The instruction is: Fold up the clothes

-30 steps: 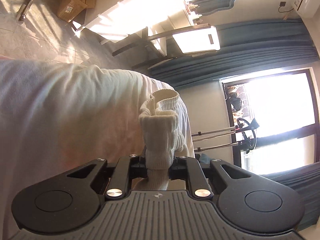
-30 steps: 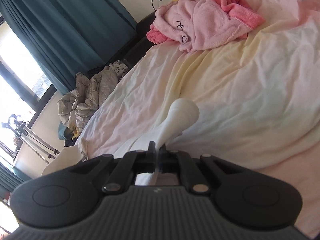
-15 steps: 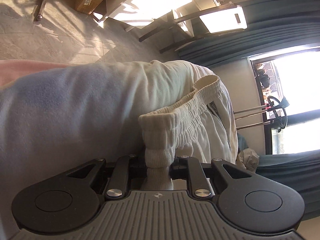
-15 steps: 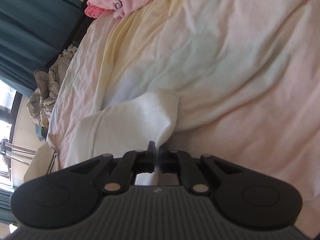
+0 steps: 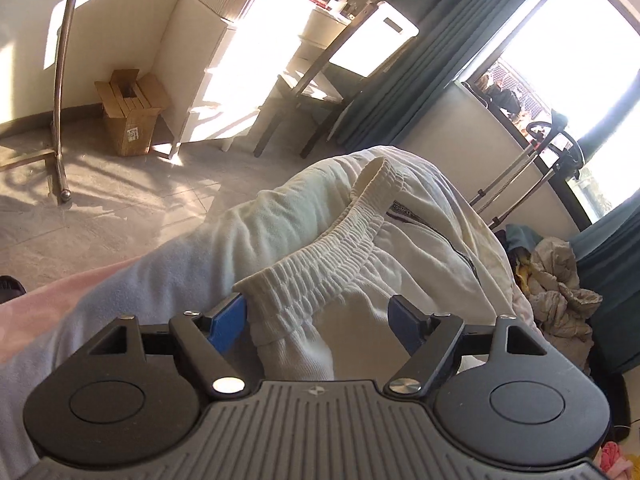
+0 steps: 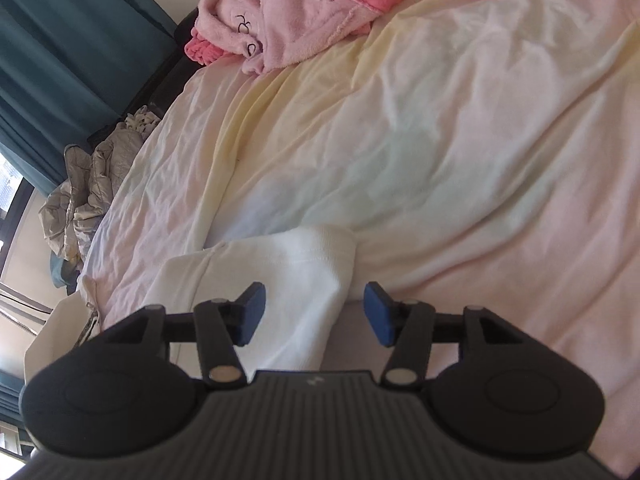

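A pair of cream white sweatpants [image 5: 320,240] lies on the bed, with its elastic waistband [image 5: 352,240] bunched up in the left wrist view. My left gripper [image 5: 318,320] is open; the waistband corner rests between its blue pads, let go. In the right wrist view the folded end of the same pants [image 6: 288,280] lies flat on the sheet. My right gripper [image 6: 316,312] is open, its pads on either side of the folded edge, not closed on it.
The bed sheet [image 6: 440,140] is pale pink and yellow, wrinkled. A pink fleece garment [image 6: 288,12] lies at the far end. Grey bedding [image 6: 84,184] is heaped beside the bed by teal curtains [image 6: 60,40]. A chair [image 5: 320,92], a cardboard box [image 5: 130,116] and a metal stand [image 5: 60,80] are on the floor.
Both grippers have opened and let go of the pants. The pants now lie down on the bed, folded over. The left view has swung toward the room.
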